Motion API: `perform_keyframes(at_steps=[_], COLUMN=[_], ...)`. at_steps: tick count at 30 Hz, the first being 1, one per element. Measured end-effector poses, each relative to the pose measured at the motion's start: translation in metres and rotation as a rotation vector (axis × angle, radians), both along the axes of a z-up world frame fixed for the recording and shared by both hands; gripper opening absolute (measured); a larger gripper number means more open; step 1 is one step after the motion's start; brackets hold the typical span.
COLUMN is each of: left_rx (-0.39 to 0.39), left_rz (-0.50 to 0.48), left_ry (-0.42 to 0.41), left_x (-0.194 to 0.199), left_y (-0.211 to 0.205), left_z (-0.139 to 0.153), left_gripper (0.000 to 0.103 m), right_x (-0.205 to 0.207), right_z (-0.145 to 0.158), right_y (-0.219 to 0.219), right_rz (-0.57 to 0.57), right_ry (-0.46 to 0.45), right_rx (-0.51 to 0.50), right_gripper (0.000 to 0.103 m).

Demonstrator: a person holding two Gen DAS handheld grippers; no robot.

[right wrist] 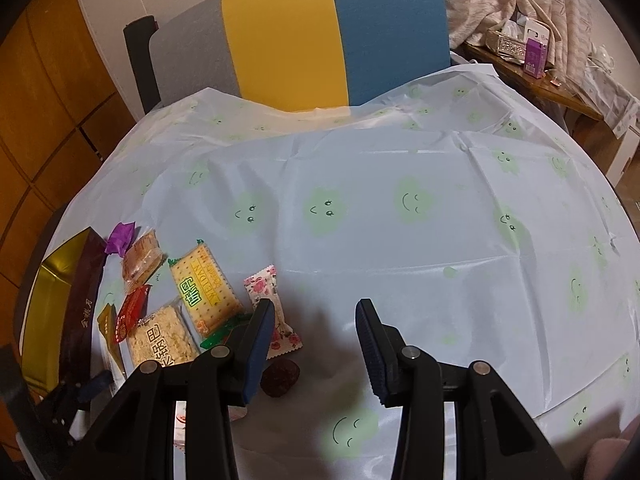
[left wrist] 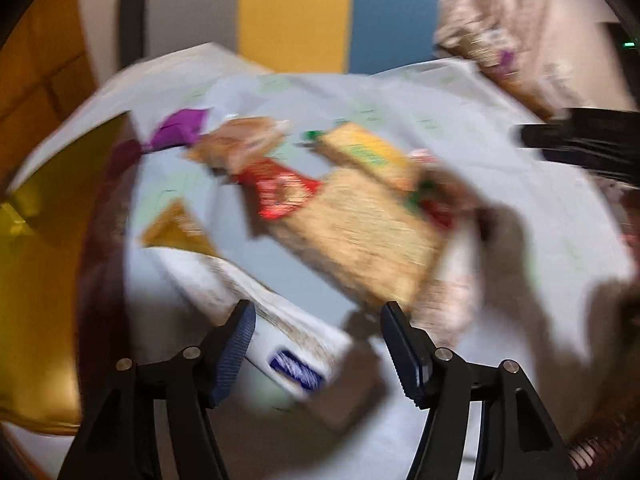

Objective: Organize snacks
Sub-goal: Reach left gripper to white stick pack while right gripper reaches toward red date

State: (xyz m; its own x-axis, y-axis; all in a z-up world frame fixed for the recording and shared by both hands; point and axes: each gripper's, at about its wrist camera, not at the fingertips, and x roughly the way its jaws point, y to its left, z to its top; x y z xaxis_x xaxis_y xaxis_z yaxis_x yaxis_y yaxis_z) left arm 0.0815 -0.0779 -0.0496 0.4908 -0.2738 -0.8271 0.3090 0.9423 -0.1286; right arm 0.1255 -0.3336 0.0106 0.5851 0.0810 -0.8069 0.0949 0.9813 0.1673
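Snacks lie bunched at the lower left of the right wrist view, on the surface with its pale blue smiley cloth, just beside a gold-lined box with a dark maroon wall. That box at the frame's left edge is probably where they are meant to go, which would explain why the packets crowd its side. Among them are a yellow cracker pack, a puffed-rice bar, a red sachet, a floral-wrapped sweet, a purple wrapper and a dark round piece nearest the camera.

Right gripper hovers at the edge of the cluster, jaws moderately apart with nothing between them; bare cloth shows in the gap, and its left finger overlaps the floral sweet in the frame.

Left gripper appears in a badly blurred view, jaws about half apart. A white packet with a blue label lies in the gap, but the pads do not seem to press on it, so I judge this an approach rather than a hold.
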Motion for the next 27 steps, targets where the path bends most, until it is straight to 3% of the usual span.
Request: perform_keyframes(at_steps=[4, 10, 15, 17, 21, 24, 27], left_rx=[-0.087, -0.042, 0.001, 0.004, 0.071, 0.079, 0.093], left_rz=[-0.031, 0.109, 0.263, 0.313, 0.315, 0.298, 0.236], left_ry=[0.017, 0.051, 0.107, 0.121, 0.096, 0.074, 0.003], left_x=[-0.014, -0.026, -0.002, 0.009, 0.026, 0.027, 0.013], left_y=[0.012, 0.030, 0.034, 0.031, 0.017, 0.017, 0.018], left_z=[0.006, 0.013, 0.009, 0.007, -0.003, -0.010, -0.006], left_gripper=[0.057, 0.057, 0.059, 0.066, 0.068, 0.062, 0.040], right_x=[0.000, -0.001, -0.003, -0.004, -0.002, -0.002, 0.000], right_z=[-0.001, -0.001, 0.000, 0.001, -0.001, -0.002, -0.007], right_y=[-0.002, -0.001, -0.001, -0.001, -0.006, -0.011, -0.015], right_rz=[-0.006, -0.002, -0.003, -0.002, -0.008, -0.019, -0.027], right_ry=[0.004, 0.012, 0.007, 0.005, 0.015, 0.023, 0.043], right_rx=[-0.005, -0.014, -0.010, -0.005, 0.023, 0.056, 0.079], right_gripper=[0.043, 0.043, 0.043, 0.043, 0.043, 0.043, 0.043])
